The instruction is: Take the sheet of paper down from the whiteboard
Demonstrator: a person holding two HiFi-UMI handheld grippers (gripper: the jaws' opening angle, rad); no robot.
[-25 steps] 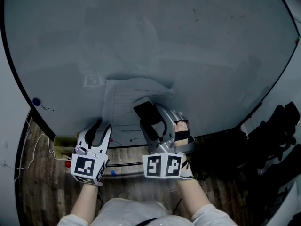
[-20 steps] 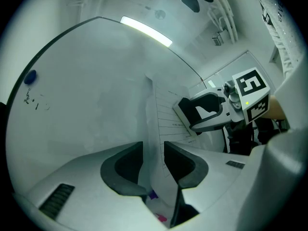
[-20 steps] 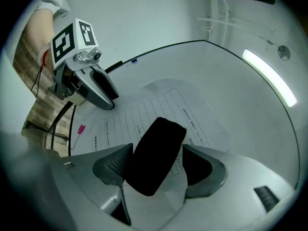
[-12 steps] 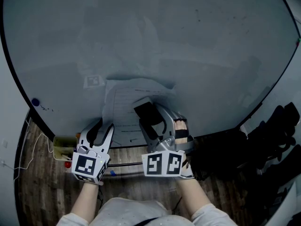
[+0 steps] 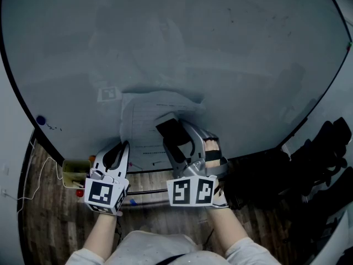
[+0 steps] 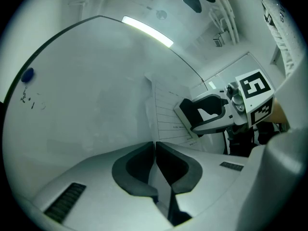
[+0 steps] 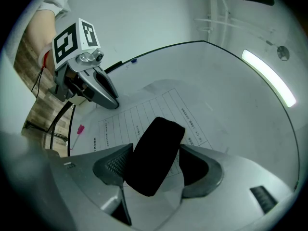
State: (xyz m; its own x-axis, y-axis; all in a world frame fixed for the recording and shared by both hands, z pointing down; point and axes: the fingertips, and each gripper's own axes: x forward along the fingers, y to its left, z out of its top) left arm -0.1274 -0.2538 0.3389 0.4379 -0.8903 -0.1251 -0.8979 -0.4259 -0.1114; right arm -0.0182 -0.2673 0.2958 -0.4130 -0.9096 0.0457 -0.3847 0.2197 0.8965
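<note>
The sheet of paper with printed lines hangs low on the whiteboard. My left gripper is at the sheet's lower left edge. Its jaws have just been closing and now meet, with the paper's edge running in between the pads. My right gripper is shut on a black block that rests against the paper's middle. In the right gripper view the block sits slanted between the jaws, over the sheet, and the left gripper touches the paper's edge.
A blue magnet sticks to the board at far left, and a square marker tag is above the paper. Below the board lie a yellowish box and wooden floor. Black bags pile up at right.
The left gripper's jaws, spread wide before, have come together on the paper's lower left edge. The right gripper and its black block have stayed put.
</note>
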